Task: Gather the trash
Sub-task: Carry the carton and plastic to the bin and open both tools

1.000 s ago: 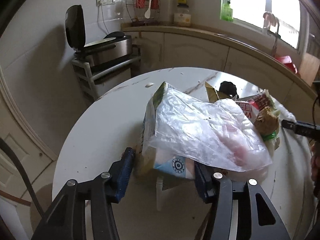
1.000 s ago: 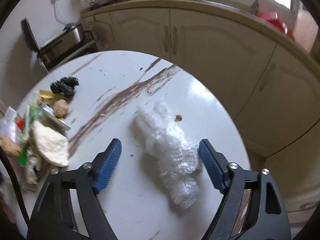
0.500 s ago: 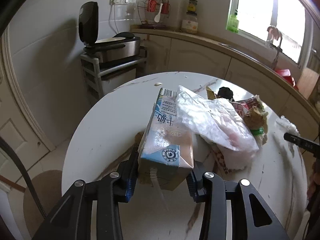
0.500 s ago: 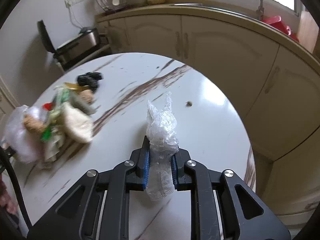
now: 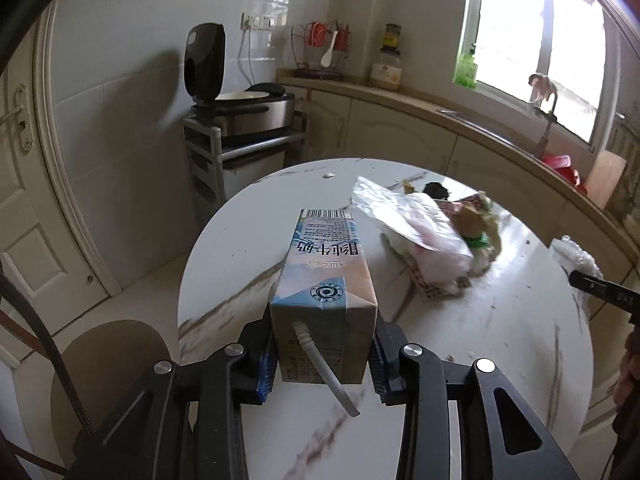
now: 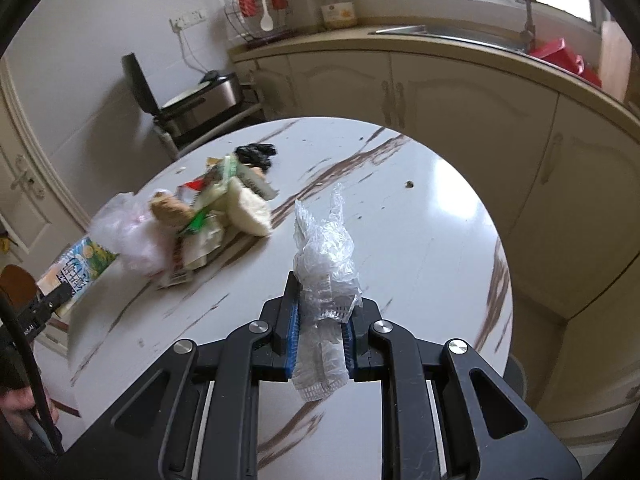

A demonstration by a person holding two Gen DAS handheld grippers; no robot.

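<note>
The left tongs clamp the milk carton by its straw end, lifted off the desk. The right tongs pinch crumpled plastic wrap, so both pieces can likely be carried off together. The remaining trash pile lies at 10 o'clock.

left tongs are clamped on the milk carton, blue pads pressing both its sides. right tongs are pinched tight around the crumpled clear plastic.

Bright window daylight, fisheye-warped edges
</note>
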